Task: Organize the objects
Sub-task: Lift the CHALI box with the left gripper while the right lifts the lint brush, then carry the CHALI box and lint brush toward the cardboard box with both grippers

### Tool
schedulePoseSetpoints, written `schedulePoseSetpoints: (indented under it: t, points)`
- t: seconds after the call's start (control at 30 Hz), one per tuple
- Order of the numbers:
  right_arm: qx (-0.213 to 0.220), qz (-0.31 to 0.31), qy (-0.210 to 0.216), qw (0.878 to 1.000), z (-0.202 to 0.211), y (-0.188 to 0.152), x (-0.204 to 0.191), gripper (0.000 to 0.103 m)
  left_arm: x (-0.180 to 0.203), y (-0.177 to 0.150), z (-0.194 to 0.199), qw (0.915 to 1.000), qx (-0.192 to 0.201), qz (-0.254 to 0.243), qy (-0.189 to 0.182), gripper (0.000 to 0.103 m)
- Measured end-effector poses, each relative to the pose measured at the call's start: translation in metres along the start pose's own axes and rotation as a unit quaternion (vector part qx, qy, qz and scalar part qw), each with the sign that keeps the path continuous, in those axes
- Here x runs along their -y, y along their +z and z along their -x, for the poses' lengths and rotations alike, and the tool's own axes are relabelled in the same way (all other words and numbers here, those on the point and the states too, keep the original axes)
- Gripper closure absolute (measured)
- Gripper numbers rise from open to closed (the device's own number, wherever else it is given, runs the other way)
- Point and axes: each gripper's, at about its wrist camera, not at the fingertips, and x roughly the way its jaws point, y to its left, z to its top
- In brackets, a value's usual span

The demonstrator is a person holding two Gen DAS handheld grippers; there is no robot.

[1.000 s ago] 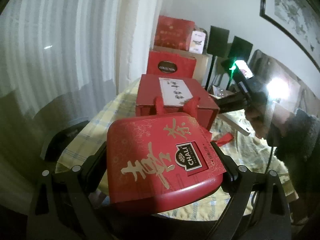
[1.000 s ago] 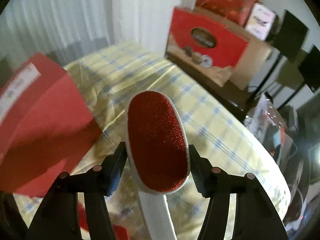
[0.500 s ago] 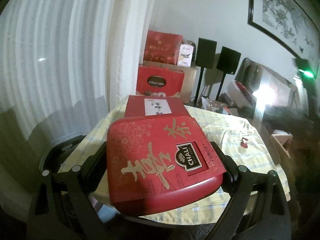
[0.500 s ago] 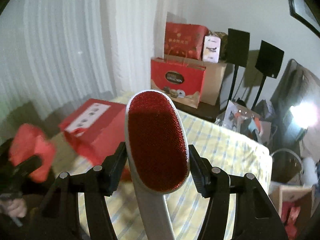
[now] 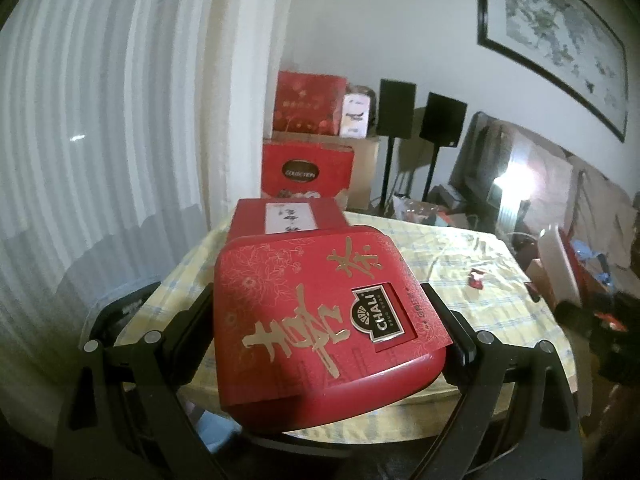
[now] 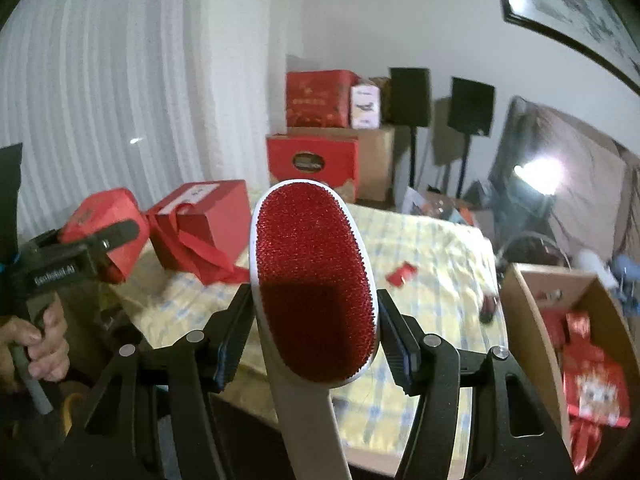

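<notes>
1. The left gripper (image 5: 320, 320) was closed on a red tea tin (image 5: 320, 324), its two black fingers (image 5: 192, 320) pressed against the tin's opposite sides. The tin was held in the air, over the near edge of the table (image 5: 500, 280).
2. The tin's lid carried gold calligraphy and a dark "CHALI" badge, and it faced up toward the camera.
3. The right gripper (image 6: 316, 332) was clamped on a lint brush (image 6: 312, 280). Its fingers (image 6: 236, 332) squeezed the white rim at the lower half of the oval red pad, and the pale handle ran back between them.
4. The brush was also off the table, above its near edge.
5. A red gift box (image 5: 286, 218) with a white label stood on the table's far left part, just beyond the tin in the left wrist view; red ribbon (image 6: 200, 248) hung from its front.
6. A small red scrap (image 6: 400, 272) lay on the yellow checked cloth toward the table's right side, well apart from the gift box.
7. An open cardboard box (image 6: 532, 320) holding red packets stood beside the table's right edge.
8. Red cartons (image 5: 308, 170) were stacked beyond the table's far end, against the wall.
</notes>
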Motion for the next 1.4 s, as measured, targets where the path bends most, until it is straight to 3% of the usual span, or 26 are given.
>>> schedulePoseSetpoints:
  t: [0.23,0.63,0.97,1.13,1.4]
  points:
    - [0.022,-0.028,-0.016,0.999,0.014,-0.031,0.028,0.042,0.043,-0.009,0.011,0.9992,0.015,-0.036,-0.01,0.01]
    - [0.056,-0.05,-0.047,0.996,0.061,-0.021,0.067,0.042,0.114,-0.006,0.013,0.9976,0.009,-0.052,-0.045,0.01]
    - [0.061,-0.09,-0.042,0.993,0.076,-0.014,0.096,0.041,0.143,0.002,0.018,0.996,0.025,-0.067,-0.053,0.01]
    - [0.063,-0.107,-0.05,0.991,0.08,-0.014,0.113,0.041,0.154,0.01,0.02,0.996,0.031,-0.076,-0.035,0.01]
    - [0.066,-0.125,-0.079,0.987,0.089,-0.014,0.139,0.041,0.182,0.018,0.015,0.9939,0.031,-0.082,-0.066,0.01]
